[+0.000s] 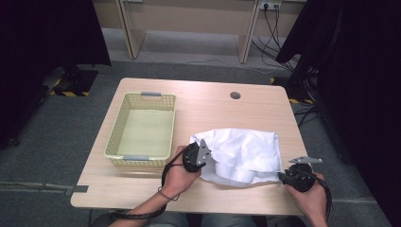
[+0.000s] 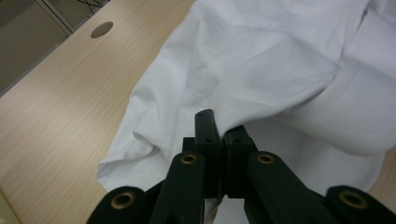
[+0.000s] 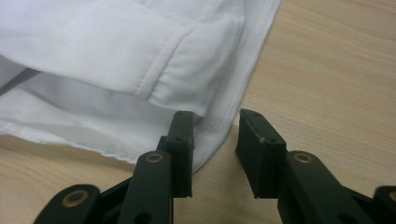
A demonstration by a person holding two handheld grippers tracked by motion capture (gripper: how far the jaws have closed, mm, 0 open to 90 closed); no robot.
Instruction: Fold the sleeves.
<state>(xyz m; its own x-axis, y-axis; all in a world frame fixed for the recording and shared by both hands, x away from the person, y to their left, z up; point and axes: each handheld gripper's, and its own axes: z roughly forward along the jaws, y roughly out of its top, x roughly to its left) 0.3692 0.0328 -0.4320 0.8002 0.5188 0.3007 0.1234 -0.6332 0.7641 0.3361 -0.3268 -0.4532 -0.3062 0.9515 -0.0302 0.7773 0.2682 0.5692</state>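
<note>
Wooden table: white shirt lies beside basket. Our left gripper is clamped on shirt fabric; right gripper straddles the hem, jaws apart. Next, we'd pinch it.

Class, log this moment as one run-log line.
left gripper: shut on shirt | right gripper: open at shirt hem | basket: empty

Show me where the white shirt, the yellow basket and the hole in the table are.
white shirt (image 1: 243, 149), high view, middle of the cloth
yellow basket (image 1: 116, 127), high view, left wall
table hole (image 1: 235, 95), high view, its centre
</note>
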